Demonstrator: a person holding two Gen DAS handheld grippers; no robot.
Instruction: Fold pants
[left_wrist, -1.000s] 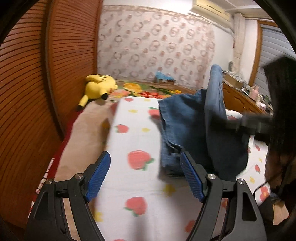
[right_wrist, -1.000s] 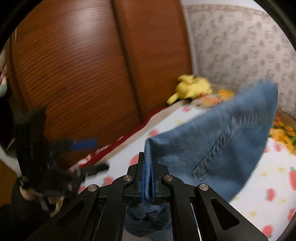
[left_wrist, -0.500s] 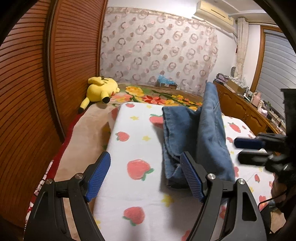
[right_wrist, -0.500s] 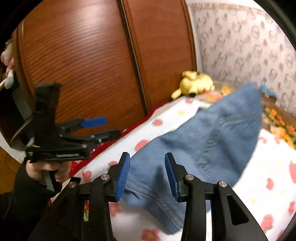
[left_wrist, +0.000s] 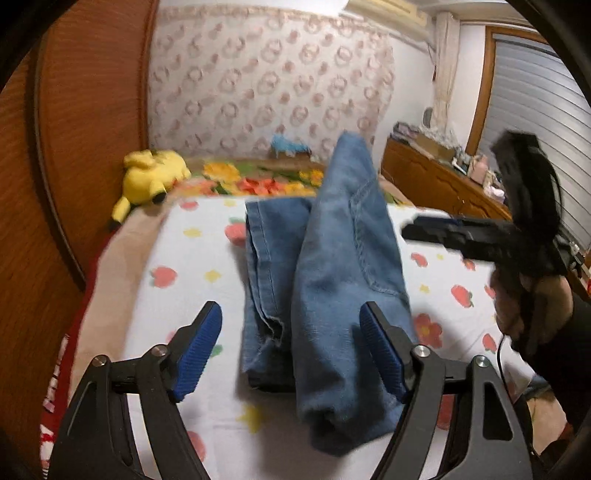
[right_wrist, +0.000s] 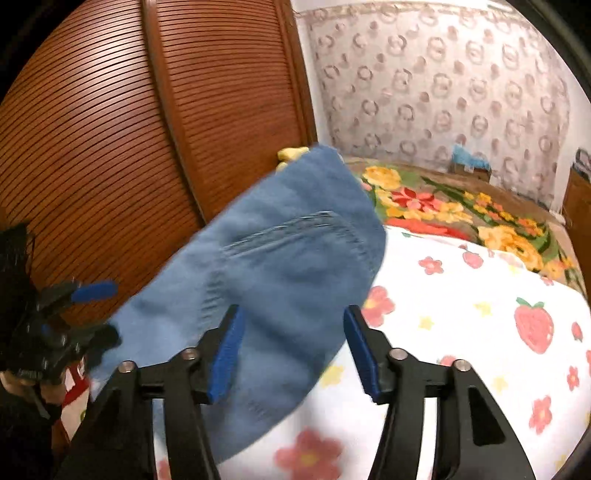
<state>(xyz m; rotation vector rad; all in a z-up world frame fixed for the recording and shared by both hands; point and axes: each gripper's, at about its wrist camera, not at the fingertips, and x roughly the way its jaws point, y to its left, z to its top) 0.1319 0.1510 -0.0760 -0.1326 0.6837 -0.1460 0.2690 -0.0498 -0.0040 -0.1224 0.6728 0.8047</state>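
Note:
Blue jeans (left_wrist: 347, 266) lie folded lengthways on the strawberry-print sheet (left_wrist: 207, 258), with the upper fold still raised at its far end. My left gripper (left_wrist: 291, 310) hovers over the near end. Its jaws are closing, and the denim lies below and between the pads without touching them. In the right wrist view the jeans (right_wrist: 280, 258) slant away just beyond my right gripper (right_wrist: 293, 312). Its jaws are opening and nothing is pressed between them. Each gripper shows in the other's view: the right gripper (left_wrist: 410, 230) and the left gripper (right_wrist: 107, 310).
A yellow plush toy (left_wrist: 151, 177) lies at the far left of the bed on a floral blanket (right_wrist: 443, 206). Louvred wooden wardrobe doors (right_wrist: 110, 147) run along the left side. A cluttered wooden dresser (left_wrist: 443, 184) stands at the right. A person's hand (left_wrist: 528, 306) holds the right gripper.
My right gripper went from shut on the jeans to open, and the lifted denim has dropped onto the lower layer. My left gripper has shifted so that the jeans now sit between its fingers.

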